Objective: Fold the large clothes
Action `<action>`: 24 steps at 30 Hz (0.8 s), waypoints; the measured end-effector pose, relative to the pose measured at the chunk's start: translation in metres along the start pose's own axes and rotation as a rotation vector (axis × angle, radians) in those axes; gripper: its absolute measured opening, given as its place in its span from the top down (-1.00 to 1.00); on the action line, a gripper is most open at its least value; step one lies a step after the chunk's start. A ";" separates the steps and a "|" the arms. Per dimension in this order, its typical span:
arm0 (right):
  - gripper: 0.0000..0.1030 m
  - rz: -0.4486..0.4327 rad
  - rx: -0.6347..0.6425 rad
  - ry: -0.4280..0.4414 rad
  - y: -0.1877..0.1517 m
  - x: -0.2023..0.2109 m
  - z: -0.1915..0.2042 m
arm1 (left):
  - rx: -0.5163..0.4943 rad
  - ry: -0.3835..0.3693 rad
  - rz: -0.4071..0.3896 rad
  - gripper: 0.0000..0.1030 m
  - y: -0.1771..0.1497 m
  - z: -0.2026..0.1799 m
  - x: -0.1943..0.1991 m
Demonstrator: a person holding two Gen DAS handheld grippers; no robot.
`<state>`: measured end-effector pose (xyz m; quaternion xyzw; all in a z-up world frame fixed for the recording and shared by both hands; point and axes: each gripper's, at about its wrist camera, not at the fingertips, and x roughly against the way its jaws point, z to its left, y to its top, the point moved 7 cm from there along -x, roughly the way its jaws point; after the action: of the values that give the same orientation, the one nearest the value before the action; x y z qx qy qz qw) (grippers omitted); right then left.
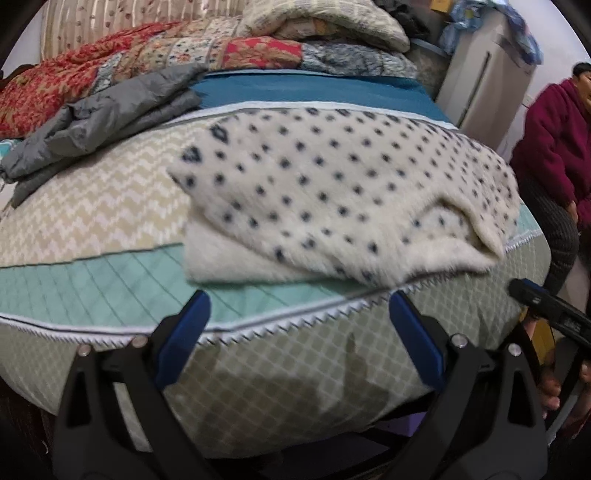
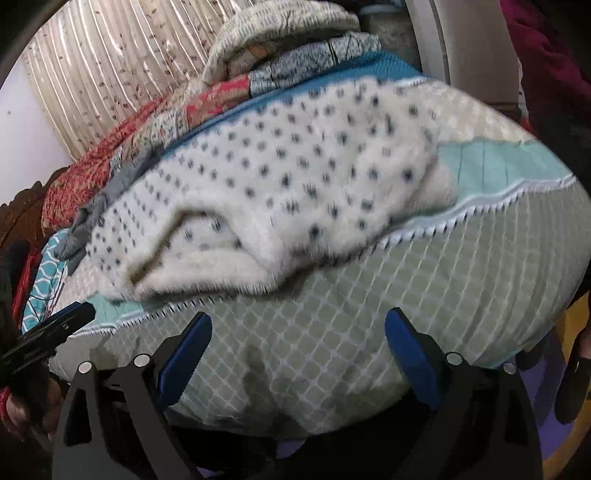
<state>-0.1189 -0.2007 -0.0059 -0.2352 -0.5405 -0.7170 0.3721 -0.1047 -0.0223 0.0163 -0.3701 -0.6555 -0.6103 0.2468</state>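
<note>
A cream fleece garment with dark dots (image 1: pixel 332 192) lies folded on the bed near its front edge; it also shows in the right wrist view (image 2: pixel 280 199). A grey jacket (image 1: pixel 103 122) lies crumpled at the back left. My left gripper (image 1: pixel 297 306) is open and empty, just in front of the bed edge below the fleece. My right gripper (image 2: pixel 297 328) is open and empty, off the bed's front side. The right gripper also shows at the right edge of the left wrist view (image 1: pixel 546 302), and the left gripper at the left edge of the right wrist view (image 2: pixel 55 328).
The bed (image 1: pixel 92 288) has a quilted green and teal cover with a white zigzag trim. Patchwork quilts (image 1: pixel 184 51) and folded bedding (image 1: pixel 325 22) are piled at the back. A person in a maroon top (image 1: pixel 554 147) sits at the right beside a white cabinet (image 1: pixel 480 81).
</note>
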 end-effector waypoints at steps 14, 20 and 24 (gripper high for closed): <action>-0.85 -0.002 -0.014 -0.037 0.013 -0.003 -0.012 | 0.055 0.146 0.078 -0.81 0.019 0.054 -0.003; -0.85 0.023 -0.006 -0.052 0.010 -0.009 -0.007 | 0.071 0.140 0.099 -0.81 0.015 0.061 -0.011; -0.85 0.010 0.007 -0.061 0.015 -0.006 -0.005 | 0.084 0.135 0.107 -0.81 0.014 0.066 -0.014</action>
<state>-0.1030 -0.2056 -0.0026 -0.2584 -0.5528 -0.7057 0.3600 -0.0765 0.0393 0.0053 -0.3520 -0.6415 -0.5918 0.3382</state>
